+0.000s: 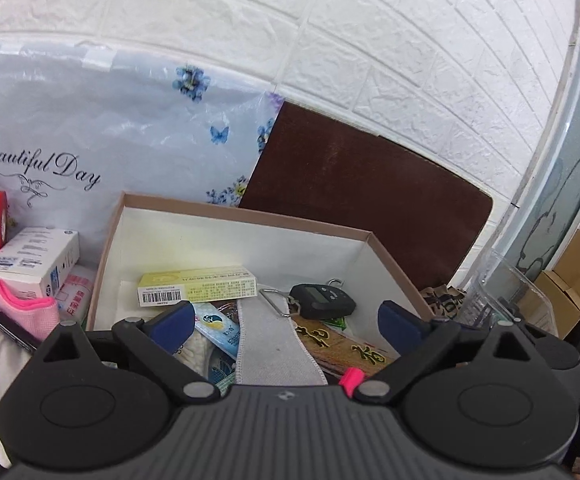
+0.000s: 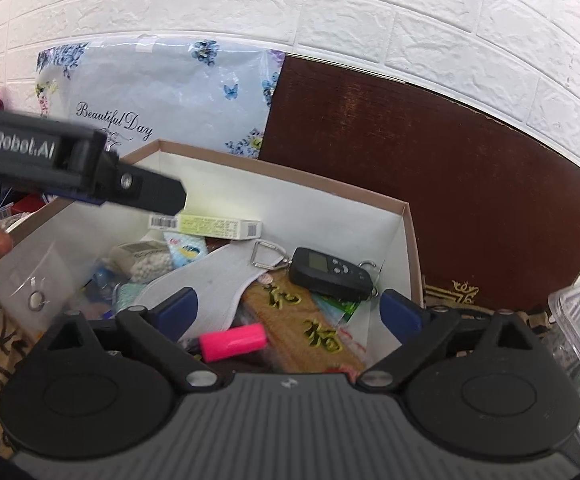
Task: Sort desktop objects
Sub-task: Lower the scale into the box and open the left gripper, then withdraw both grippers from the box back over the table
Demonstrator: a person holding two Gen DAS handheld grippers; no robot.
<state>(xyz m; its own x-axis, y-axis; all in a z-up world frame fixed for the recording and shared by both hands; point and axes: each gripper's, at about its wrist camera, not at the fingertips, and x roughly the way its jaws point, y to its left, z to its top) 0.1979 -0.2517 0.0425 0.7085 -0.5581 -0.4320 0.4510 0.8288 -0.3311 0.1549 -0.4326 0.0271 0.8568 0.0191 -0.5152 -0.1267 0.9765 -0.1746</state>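
Cardboard box (image 2: pixel 405 236) before you against the brick wall, your left gripper (image 1: pixel 286 320) and right gripper (image 2: pixel 290 308) both spread wide and empty above it, grey cloth strip (image 2: pixel 214 276), black hanging scale (image 2: pixel 325 268), pink tube (image 2: pixel 232 342) lying inside.
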